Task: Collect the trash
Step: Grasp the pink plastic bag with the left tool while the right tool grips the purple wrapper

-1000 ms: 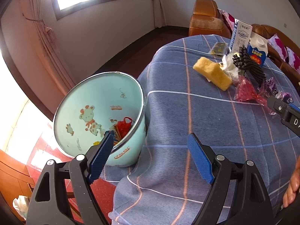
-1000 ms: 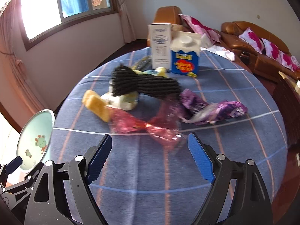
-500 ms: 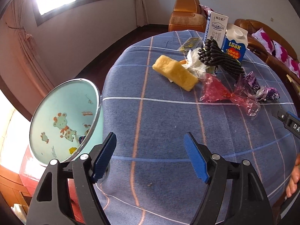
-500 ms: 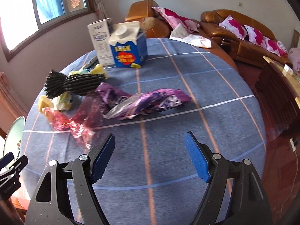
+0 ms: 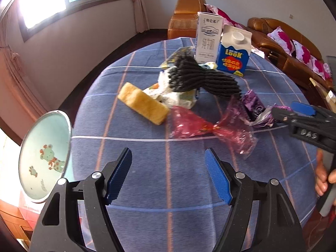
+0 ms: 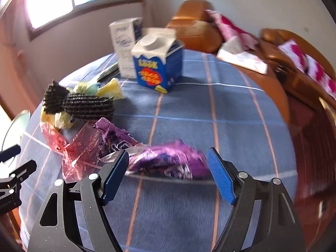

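Trash lies heaped on a round table with a blue checked cloth (image 5: 100,109): a yellow sponge (image 5: 145,105), a crumpled white bag (image 5: 178,96), a black ribbed bundle (image 5: 201,79), red cellophane (image 5: 210,126) and a purple wrapper (image 6: 168,161). A pale green bin (image 5: 44,157) with cartoon animals stands off the table's left edge. My left gripper (image 5: 168,176) is open over bare cloth, short of the cellophane. My right gripper (image 6: 168,176) is open, and the purple wrapper lies between its fingertips without the pads pressing on it. From the left wrist, the right gripper (image 5: 292,112) shows over that wrapper.
A blue milk carton (image 5: 234,52) and a tall white carton (image 5: 208,37) stand upright at the far side of the table. Brown sofas (image 5: 283,40) with pink cushions line the back and right. A hand (image 5: 323,178) holds the right gripper's handle.
The left gripper swung right from the bin toward the trash pile. The right gripper moved in over the purple wrapper, which now sits between its fingertips. Both jaws narrowed slightly.
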### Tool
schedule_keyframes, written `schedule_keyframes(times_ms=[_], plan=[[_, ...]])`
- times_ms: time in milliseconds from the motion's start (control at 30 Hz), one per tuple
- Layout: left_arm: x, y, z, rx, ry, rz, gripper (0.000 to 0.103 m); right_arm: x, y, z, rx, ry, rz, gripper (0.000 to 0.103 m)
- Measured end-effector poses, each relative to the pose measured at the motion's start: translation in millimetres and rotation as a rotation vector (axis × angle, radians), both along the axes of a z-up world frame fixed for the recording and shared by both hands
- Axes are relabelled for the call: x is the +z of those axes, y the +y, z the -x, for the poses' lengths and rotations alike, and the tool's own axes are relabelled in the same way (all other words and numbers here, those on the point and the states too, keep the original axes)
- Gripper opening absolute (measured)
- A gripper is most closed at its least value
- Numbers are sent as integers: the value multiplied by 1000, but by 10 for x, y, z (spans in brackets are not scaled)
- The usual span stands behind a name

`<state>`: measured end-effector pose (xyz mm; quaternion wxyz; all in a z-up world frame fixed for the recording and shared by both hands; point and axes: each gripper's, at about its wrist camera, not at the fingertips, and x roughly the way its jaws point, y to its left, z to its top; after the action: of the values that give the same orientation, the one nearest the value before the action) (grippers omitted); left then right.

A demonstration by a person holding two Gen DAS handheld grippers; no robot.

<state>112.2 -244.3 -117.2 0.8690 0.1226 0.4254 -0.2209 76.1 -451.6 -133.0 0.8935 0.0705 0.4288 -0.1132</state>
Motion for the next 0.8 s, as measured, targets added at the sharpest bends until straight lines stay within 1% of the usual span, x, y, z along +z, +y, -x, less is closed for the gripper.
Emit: schedule_keyframes(times_ms=[33,133,233,300,333,367,400,433,467,500,633,733,800], plan=[[2,-49,0,-4,5,2,71,-41,-16,-47,26,21,-1,76],[10,-236,6,-21,5,5,71,-69,-32,-83,66,25,-5,76],[-28,-405,2,-26,28,7,71,-110,-49,-94,130,58,-13,73],[-67,-492,-9,-23,51,12,71,-142,-47,-65,164,87,-16,68],[-93,-536,-23,-17,62,12,71,-146,-35,-37,179,90,-6,66],[-115,-564,-35,-11,71,13,71,-146,-22,-12,185,89,0,62],[-140,-587,-53,-1,84,18,71,-142,-15,16,185,87,-1,57],[-170,-610,-77,12,102,27,71,-137,-11,42,183,88,-9,53],[-193,-625,-93,20,117,34,71,-135,-3,67,187,90,-23,43],[-222,-643,-109,26,138,44,71,-134,12,95,194,97,-35,36],[-284,-710,-116,34,183,77,71,-114,94,231,187,112,45,31],[-305,-775,-99,34,196,93,71,-91,32,350,135,102,22,30],[-286,-836,-60,20,201,108,71,-36,-31,454,84,78,9,30]])
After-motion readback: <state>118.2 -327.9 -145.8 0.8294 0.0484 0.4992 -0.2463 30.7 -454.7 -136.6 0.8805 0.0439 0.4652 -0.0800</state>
